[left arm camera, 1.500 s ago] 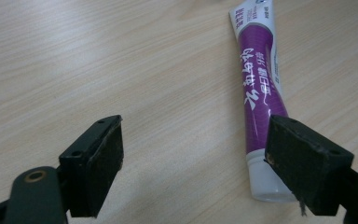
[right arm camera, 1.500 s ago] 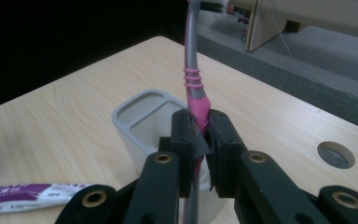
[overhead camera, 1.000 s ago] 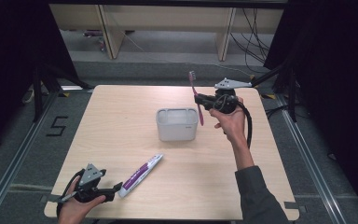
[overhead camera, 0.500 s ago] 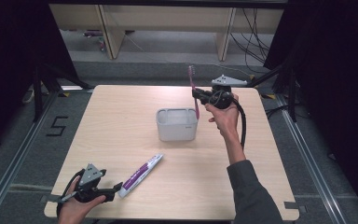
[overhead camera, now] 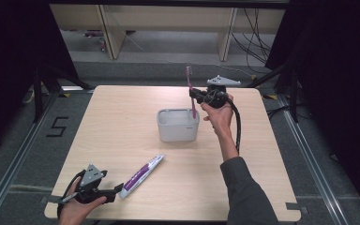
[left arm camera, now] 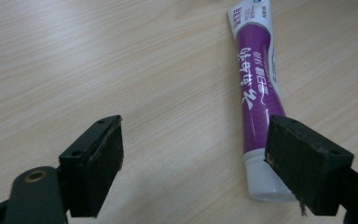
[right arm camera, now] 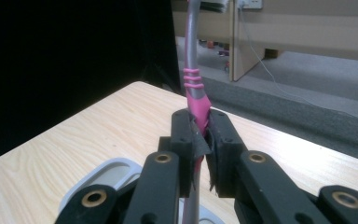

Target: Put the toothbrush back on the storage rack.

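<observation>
The pink toothbrush (overhead camera: 191,91) is held upright, brush end up, clamped in the right tongs (overhead camera: 198,93) directly above the grey cup (overhead camera: 178,125), while the left tongs (overhead camera: 115,191) are kept open beside the toothpaste tube (overhead camera: 141,175) on the desk (overhead camera: 122,117).

Light wood table (overhead camera: 122,112) on grey carpet floor (overhead camera: 23,154), metal rails (overhead camera: 9,164) along both sides, a black "5" marking (overhead camera: 57,126) on the floor at left. Behind, pale wooden furniture legs (overhead camera: 107,28) with loose cables (overhead camera: 255,33) trailing. Black curtains (overhead camera: 9,51) darken both sides.
</observation>
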A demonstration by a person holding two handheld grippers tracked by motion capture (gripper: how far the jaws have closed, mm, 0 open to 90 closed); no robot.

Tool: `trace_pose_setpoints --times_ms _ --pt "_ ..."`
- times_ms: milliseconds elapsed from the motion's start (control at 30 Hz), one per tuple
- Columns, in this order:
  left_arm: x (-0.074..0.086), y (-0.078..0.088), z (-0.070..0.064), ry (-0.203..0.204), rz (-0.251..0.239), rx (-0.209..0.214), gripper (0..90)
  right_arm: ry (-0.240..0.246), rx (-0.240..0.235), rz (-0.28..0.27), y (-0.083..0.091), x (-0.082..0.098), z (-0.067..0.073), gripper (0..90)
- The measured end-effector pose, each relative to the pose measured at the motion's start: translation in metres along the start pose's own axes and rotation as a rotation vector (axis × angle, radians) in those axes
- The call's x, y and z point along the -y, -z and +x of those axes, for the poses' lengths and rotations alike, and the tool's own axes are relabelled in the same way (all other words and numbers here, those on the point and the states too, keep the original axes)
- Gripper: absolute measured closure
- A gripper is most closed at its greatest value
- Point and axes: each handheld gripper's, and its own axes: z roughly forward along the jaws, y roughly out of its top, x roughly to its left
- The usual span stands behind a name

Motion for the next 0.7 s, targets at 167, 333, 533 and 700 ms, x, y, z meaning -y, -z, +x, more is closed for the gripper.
trace_pose_setpoints --times_ms 167,333,533,700 --pt "0.0 0.0 0.0 -0.001 -0.007 0.005 18.8 0.013 0.021 -0.01 -0.005 0.004 -0.004 82.4" --pt "0.0 0.0 -0.001 0.002 -0.004 0.003 18.7 -0.013 0.008 0.004 -0.009 0.01 -0.005 82.4" --pt "0.0 -0.001 0.0 0.001 -0.003 0.004 18.7 -0.023 0.018 0.003 -0.012 0.017 -0.005 82.4" --pt "0.0 -0.001 -0.001 0.001 0.001 0.0 18.7 -0.015 0.009 0.018 -0.015 0.022 -0.007 82.4"
